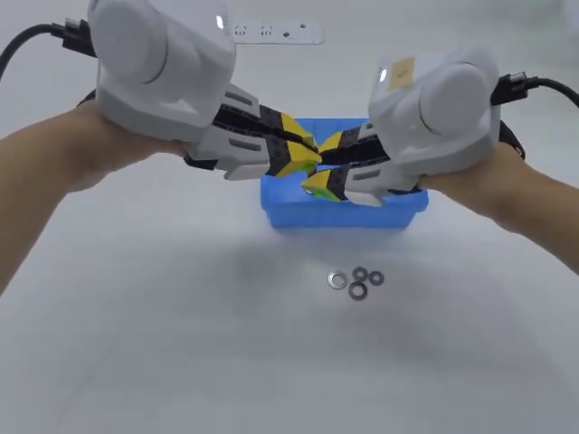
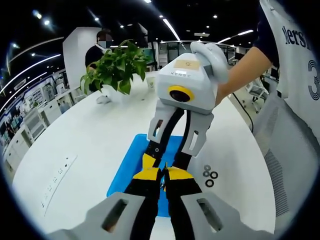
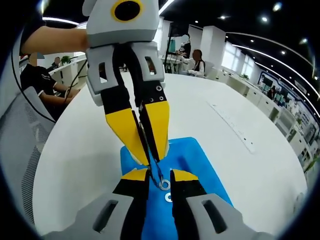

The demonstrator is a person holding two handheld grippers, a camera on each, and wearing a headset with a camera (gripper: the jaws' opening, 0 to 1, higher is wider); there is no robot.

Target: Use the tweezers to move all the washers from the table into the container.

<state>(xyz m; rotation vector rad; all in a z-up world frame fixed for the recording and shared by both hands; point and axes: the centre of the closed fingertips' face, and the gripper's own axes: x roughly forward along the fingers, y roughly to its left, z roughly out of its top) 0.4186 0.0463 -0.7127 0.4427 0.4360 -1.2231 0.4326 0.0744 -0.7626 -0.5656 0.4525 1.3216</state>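
White tabletop [image 1: 181, 362], smooth and matte, takes up most of the head view. Potted green plant [image 2: 117, 70] stands at its far end, upper left of the left gripper view. Long white power strip [image 1: 271, 33] lies flat along the top edge of the head view, well apart from the work.

Left gripper [image 1: 310, 159] and right gripper [image 1: 318, 184], both white-bodied with black-and-yellow jaws, meet tip to tip at frame centre. They cover much of the blue container [image 1: 298, 213] beneath them. Container is rectangular, plastic-looking, with low walls.

Left jaws are closed tight on the tweezers [image 3: 152, 160], a thin dark metal pair. In the right gripper view it runs from those jaws down to centre frame.

Right jaws stand a little apart, gripping nothing that I can make out. The tweezers' tip sits in the gap between them; contact cannot be told.

One washer [image 3: 164, 185], a small silvery ring, hangs at that tip over the blue floor.

Four more washers [image 1: 357, 281], flat grey rings, lie clustered and touching on the tabletop, just below the container in the head view.
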